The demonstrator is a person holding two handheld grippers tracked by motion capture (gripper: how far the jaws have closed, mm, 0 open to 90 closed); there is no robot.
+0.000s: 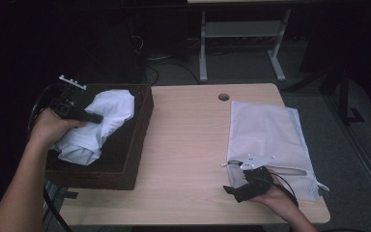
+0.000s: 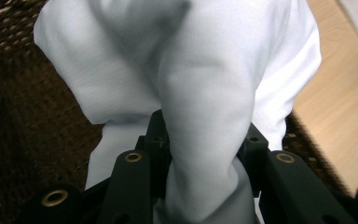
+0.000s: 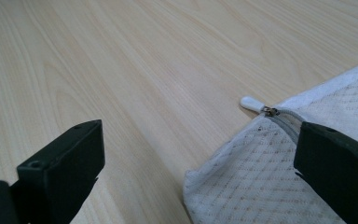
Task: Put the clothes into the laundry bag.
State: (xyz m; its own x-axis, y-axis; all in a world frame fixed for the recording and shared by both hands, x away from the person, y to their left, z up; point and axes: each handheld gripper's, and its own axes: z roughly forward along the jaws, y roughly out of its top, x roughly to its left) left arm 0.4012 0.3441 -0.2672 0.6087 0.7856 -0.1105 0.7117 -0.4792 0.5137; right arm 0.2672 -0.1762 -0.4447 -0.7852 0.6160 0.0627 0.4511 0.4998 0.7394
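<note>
At the left of the table, the left gripper [image 1: 84, 116] is clamped on a white garment [image 1: 96, 126]. In the left gripper view a thick twisted fold of the cloth [image 2: 205, 140] runs up between the two black jaws and is pinched on both sides. The garment hangs partly bunched above and inside a dark woven basket [image 1: 137, 140] at the table's left edge, with its lower folds resting in the basket.

The centre of the wooden table [image 1: 188, 145] is bare.

At the right, a white mesh laundry bag [image 1: 265, 140] lies flat, with its long axis running from the near edge toward the far edge. Its zipper side faces the near edge; the zipper pull [image 3: 253, 103] sits at the bag's near left corner. The right gripper [image 1: 244, 186] rests at that near edge with its jaws spread wide; one jaw is over bare wood and the other over the mesh, and nothing is pinched between them.

The controlling relation is lateral: the bag lies well to the right of the held garment, across the bare centre. The right gripper is the nearer tool to the bag opening, so it is best placed to open the bag. The left gripper would then carry the garment rightward. Probable risk: trailing folds snagging on the basket rim.
</note>
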